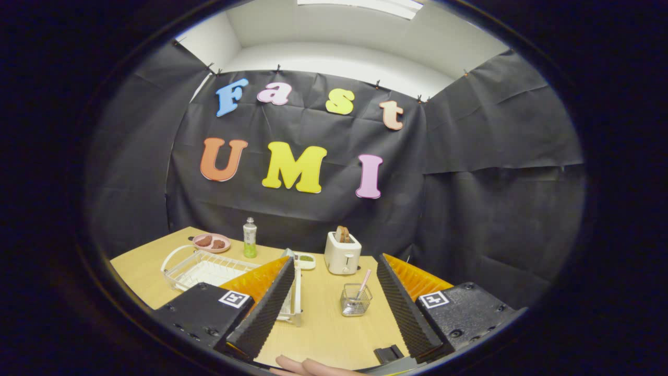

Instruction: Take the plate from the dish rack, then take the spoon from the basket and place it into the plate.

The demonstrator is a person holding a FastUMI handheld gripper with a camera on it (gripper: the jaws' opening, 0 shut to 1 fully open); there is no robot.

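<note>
My gripper (335, 259) hangs open above the wooden table (323, 334), its two fingers wide apart with nothing between them. The white wire dish rack (203, 269) sits on the left, and my left finger covers its right part. What looks like the pale rim of a plate (287, 254) stands at the rack's right end, just over the left fingertip. The rest of it is hidden. A small clear mesh basket (356, 300) stands between the fingers, nearer the right one. A spoon with a pink striped handle (364, 282) leans inside it.
A white toaster (342, 254) with bread in it stands beyond the basket, near the back wall. Beside it lies a small white dish (306, 259). A green bottle (250, 238) and a pink plate of food (211, 242) stand behind the rack. A person's fingers (308, 367) show at the table's near edge.
</note>
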